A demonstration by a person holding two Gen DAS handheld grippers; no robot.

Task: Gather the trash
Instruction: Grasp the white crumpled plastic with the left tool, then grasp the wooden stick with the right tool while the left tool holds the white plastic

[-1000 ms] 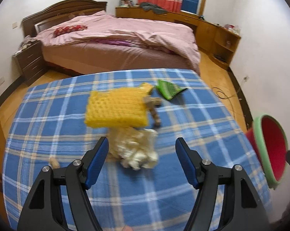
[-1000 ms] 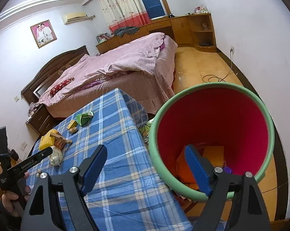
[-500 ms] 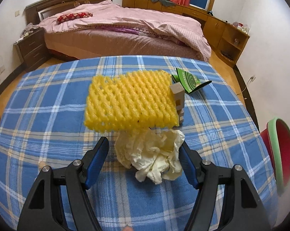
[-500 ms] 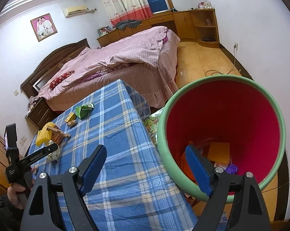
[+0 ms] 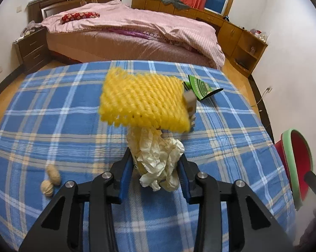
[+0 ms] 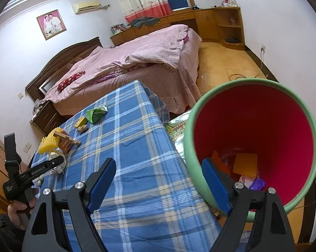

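Closing since the earlier frame, left tongs (image 5: 155,173) now pinch the crumpled tissue (image 5: 158,157) between them; right tongs (image 6: 158,180) gape wide.

Left wrist cam: close, angled down past left gripper (image 5: 155,166) onto blue plaid table (image 5: 74,109), bed (image 5: 137,31) beyond. Right wrist cam: farther back, right gripper (image 6: 160,180) straddling the bin (image 6: 189,147) rim. Both see table, bed, bin.

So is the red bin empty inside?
No, the red bin already has orange, yellow and purple scraps lying at its bottom.
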